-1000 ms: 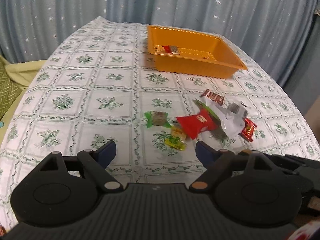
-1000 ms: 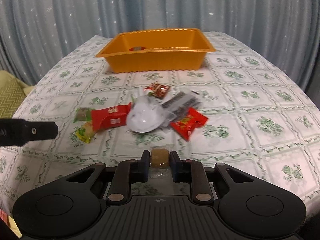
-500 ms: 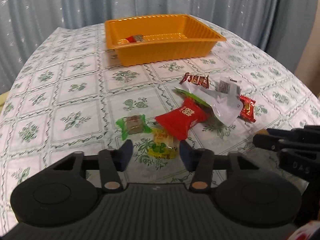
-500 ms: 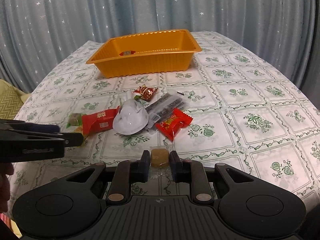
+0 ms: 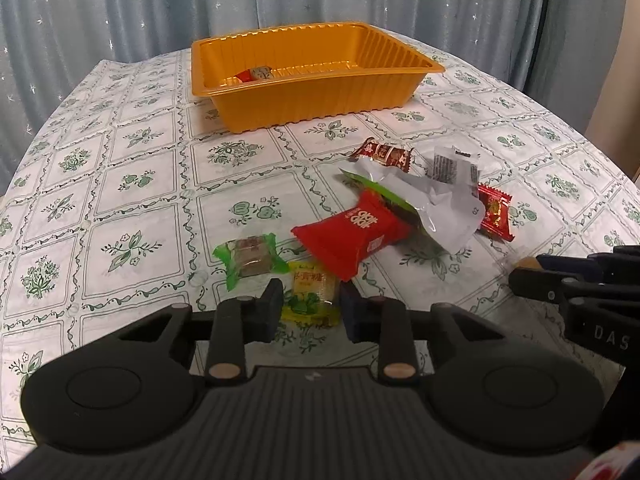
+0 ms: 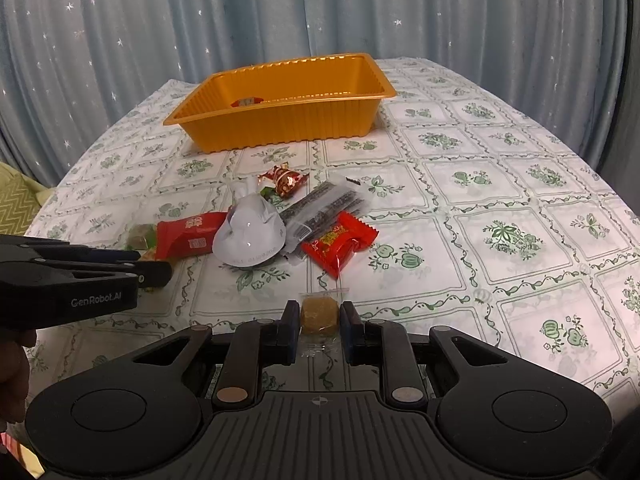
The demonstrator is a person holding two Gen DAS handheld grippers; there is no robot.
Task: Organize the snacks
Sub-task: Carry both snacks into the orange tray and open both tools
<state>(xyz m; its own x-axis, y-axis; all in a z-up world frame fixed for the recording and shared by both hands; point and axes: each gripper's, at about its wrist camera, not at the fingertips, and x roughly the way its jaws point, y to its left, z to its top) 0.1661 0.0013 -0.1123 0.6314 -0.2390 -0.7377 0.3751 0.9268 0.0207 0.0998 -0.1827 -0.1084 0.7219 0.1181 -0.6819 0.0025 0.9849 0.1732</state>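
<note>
Left gripper [image 5: 308,306]: jaws closing on a small yellow-and-green plastic candy packet [image 5: 309,295] that lies on the cloth between them; both pads at its side edges.
Right gripper [image 6: 319,319]: jaws clamped on a square amber candy in a clear wrapper [image 6: 319,315].
Green-wrapped brown sweet [image 5: 248,258]: at 10 o'clock from the left jaws, just beside the yellow packet.
Red foil pouch with white lettering [image 5: 354,234]: at 1 o'clock from the left jaws, its near corner overlapping the yellow packet.
White crumpled plastic wrapper [image 5: 436,200]: at 1 o'clock beyond the pouch, lying over a green-edged packet.
Small red sachet with gold print [image 5: 494,211]: at 2 o'clock, against the white wrapper's right edge.
Dark red-brown candy bar [image 5: 383,153]: at 12 o'clock, at the far edge of the pile.
Clear sleeve of dark sticks [image 6: 324,210]: at 12 o'clock from the right jaws, between the white wrapper and the red sachet.
Orange ribbed plastic tray [image 5: 320,96]: at 12 o'clock, well beyond the pile; one red-and-white snack [image 5: 256,74] in its far left corner.
Floral green-and-white tablecloth [image 5: 132,184]: under everything.
Blue-grey starred curtain [image 6: 200,20]: behind the table.
</note>
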